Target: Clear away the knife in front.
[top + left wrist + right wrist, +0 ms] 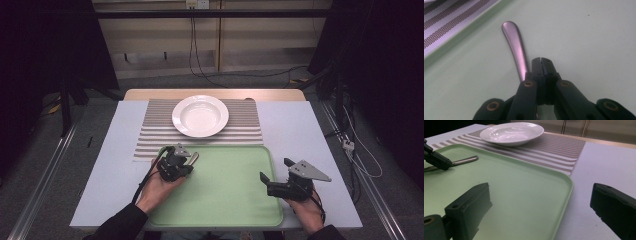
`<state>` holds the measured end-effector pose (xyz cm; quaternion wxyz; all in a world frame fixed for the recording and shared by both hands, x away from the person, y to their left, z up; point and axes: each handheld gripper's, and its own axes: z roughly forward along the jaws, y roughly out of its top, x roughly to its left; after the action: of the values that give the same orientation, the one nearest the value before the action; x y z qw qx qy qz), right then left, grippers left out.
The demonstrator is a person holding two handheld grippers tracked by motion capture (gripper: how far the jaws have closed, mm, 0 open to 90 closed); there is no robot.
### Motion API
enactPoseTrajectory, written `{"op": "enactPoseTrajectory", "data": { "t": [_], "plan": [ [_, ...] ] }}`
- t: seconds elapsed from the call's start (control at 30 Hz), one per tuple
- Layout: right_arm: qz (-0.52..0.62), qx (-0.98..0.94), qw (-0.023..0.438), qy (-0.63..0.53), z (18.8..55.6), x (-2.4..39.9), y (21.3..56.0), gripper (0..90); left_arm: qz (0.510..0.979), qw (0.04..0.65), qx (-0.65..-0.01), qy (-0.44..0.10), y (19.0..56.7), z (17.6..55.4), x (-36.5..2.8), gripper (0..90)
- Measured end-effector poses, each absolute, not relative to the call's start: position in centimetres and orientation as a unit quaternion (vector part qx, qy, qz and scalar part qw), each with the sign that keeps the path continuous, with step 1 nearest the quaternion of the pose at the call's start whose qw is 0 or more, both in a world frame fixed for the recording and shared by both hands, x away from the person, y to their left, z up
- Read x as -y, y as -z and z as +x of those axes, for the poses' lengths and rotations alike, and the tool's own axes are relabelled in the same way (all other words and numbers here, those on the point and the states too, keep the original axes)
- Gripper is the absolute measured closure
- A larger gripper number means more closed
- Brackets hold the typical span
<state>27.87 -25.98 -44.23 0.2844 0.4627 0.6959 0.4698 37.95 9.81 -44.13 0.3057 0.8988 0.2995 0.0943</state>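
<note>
Left gripper, left of frame, clenched on utensil handle for lifting from green tray. Right gripper held released, waiting lower right.

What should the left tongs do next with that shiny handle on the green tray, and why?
Probably lift a little, slowly. The left tongs are shut right beside the handle on the green tray, and I cannot tell if they pinch it. A small lift would show.
</note>
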Motion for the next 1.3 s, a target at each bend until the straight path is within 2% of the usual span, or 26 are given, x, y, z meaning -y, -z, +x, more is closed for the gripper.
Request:
{"op": "enactPoseTrajectory", "data": {
  "t": [1.3],
  "plan": [
    [0.464, -0.695, 0.284, -0.470, 27.8, 26.0, 44.2, 2.8, 0.904, 0.268, -0.319, -0.096, 43.6, 38.0, -12.6, 90.0]
  ]
}}
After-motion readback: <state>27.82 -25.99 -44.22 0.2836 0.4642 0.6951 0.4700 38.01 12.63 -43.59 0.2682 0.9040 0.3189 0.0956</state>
